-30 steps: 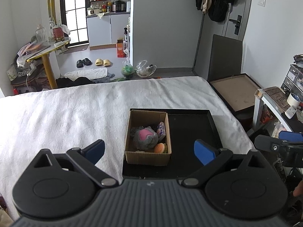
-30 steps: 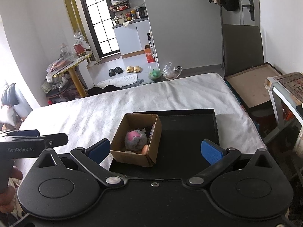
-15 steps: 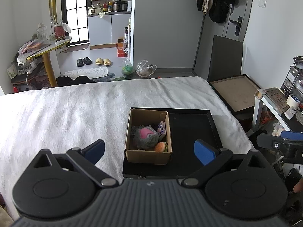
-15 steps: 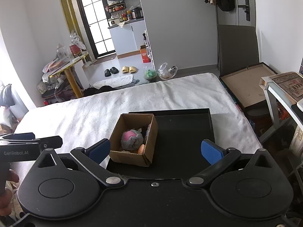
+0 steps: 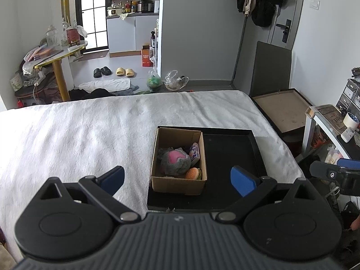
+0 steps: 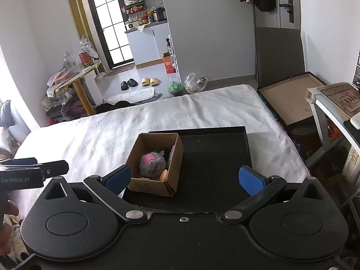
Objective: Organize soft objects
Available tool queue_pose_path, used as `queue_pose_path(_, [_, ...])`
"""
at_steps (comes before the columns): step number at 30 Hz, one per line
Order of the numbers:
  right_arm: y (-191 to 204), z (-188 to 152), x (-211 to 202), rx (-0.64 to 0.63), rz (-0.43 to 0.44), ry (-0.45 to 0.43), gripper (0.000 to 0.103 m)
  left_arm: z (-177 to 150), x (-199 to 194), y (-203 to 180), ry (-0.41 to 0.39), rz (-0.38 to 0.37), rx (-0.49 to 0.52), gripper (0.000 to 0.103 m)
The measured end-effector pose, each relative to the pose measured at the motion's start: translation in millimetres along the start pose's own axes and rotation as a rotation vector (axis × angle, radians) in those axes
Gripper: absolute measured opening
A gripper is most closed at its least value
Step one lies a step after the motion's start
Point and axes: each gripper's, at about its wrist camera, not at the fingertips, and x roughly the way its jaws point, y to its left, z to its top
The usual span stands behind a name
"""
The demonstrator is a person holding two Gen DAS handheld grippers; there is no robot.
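Note:
A brown cardboard box (image 5: 178, 184) (image 6: 153, 185) stands in the left part of a black tray (image 5: 229, 157) (image 6: 216, 157) on a white bed cover. In the box lie a grey and pink plush toy (image 5: 175, 160) (image 6: 151, 164), a small burger toy (image 5: 193, 173) (image 6: 163, 175) and a small purple packet (image 5: 194, 154). My left gripper (image 5: 177, 180) is open and empty, held back above the near edge of the tray. My right gripper (image 6: 184, 178) is open and empty, also held back from the box.
The white bed cover (image 5: 78, 135) spreads left and beyond the tray. A flat brown box (image 5: 283, 110) leans at the bed's right edge, next to a white shelf (image 5: 326, 126) with clutter. Slippers, bags and a yellow-legged table (image 5: 58, 67) stand on the floor beyond.
Both grippers have drawn back and up a little from the box, so it looks smaller and lower in the views. Both stay open. The box's contents have not moved.

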Motion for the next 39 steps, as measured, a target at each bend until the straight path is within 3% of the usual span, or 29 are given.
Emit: queue_pose_path(39, [3.5,-5.7,1.9,-0.011,-0.01,0.006,0.103,-4.4,-1.6,0.9,-0.007,-0.004,0.001,0.1])
